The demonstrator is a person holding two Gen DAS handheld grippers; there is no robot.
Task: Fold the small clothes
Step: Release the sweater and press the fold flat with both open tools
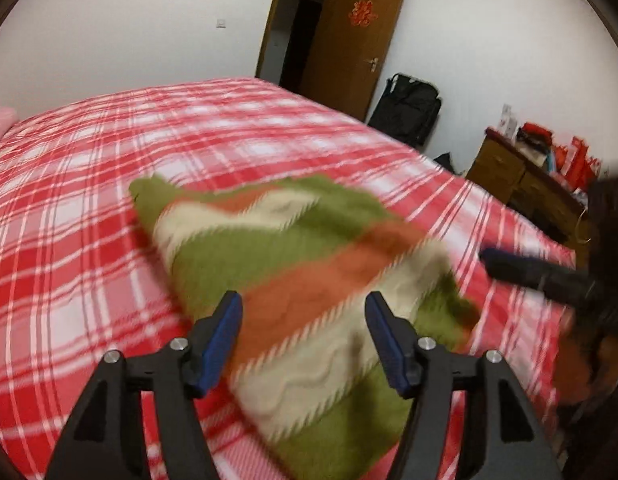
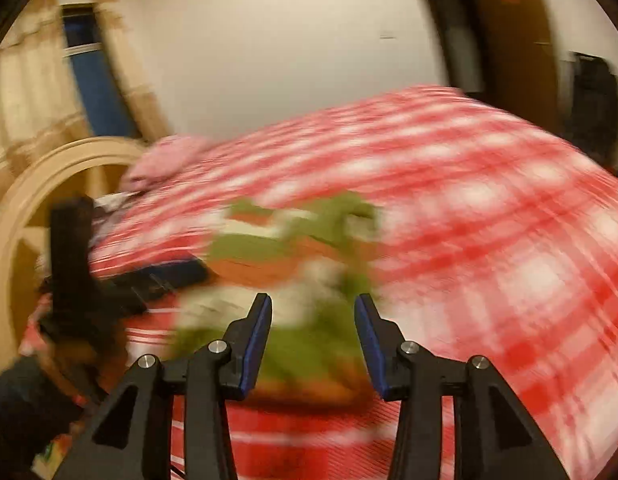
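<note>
Setting: bed (image 1: 89,184) under a red-and-white plaid cover, white wall behind, brown door (image 1: 349,44) ajar at the far side.
Garment: small striped knit (image 1: 293,264) in green, cream and rust, lying on the bed near its close edge, bunched and partly doubled over; one corner pointed toward the far side of the bed.
Garment, right wrist view: same knit (image 2: 309,264) badly smeared by motion blur; outline not readable there.
Left gripper (image 1: 304,344): jaws apart, blue pads clear of the cloth on either side, nothing clamped; knit seen between and beyond them.
Right gripper (image 2: 314,344): jaws also apart, no fabric pinched as far as the blur allowed; it hung over the near end of the knit.
Cross-check: right gripper appeared as a dark bar (image 1: 541,272) at the right edge of the left view, just beside the garment.
Handling, judged: soft, thick, light knit; likely to sag and stretch when lifted, and to cling rather than slide on the cover.
Hold points, judged: take two adjacent corners or a hem edge, one gripper each, pinching a single layer.
Risk, judged: catching both layers of the doubled part, which would drag the whole bundle.
Stage, judged: fold not finished; knit lay uneven.
</note>
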